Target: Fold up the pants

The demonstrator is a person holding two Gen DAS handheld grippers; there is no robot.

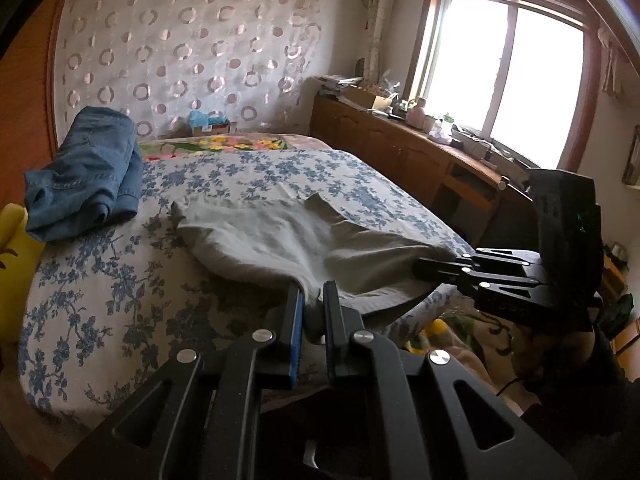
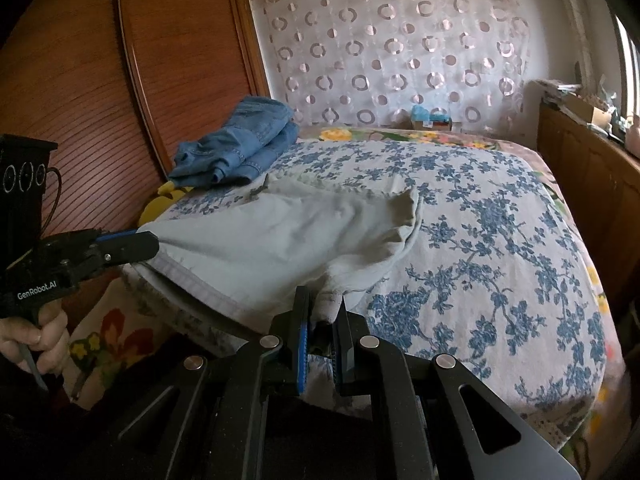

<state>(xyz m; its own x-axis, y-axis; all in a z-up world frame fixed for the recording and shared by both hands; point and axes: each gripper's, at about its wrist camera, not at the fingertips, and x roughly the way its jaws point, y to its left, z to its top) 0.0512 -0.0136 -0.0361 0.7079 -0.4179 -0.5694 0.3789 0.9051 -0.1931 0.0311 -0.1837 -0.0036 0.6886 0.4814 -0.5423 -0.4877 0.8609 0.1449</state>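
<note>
Pants (image 1: 304, 240), pale grey, lie across bed (image 1: 100, 300), near end lifted off cover. My left tool (image 1: 312, 300) pinched tight on one hem corner; my right tool (image 2: 322, 312) clamped on other corner. Folded jeans (image 1: 84, 172) sit well apart, near headboard side. I judge fold step under way. Next: carry held edge forward over far end, keep both corners level, lay flat.

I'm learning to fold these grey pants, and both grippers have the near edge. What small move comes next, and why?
Probably carry both grips forward toward the far end. The left gripper and right gripper each pinch the near hem of the grey pants, lifted off the bedspread, while the far end rests there.
</note>
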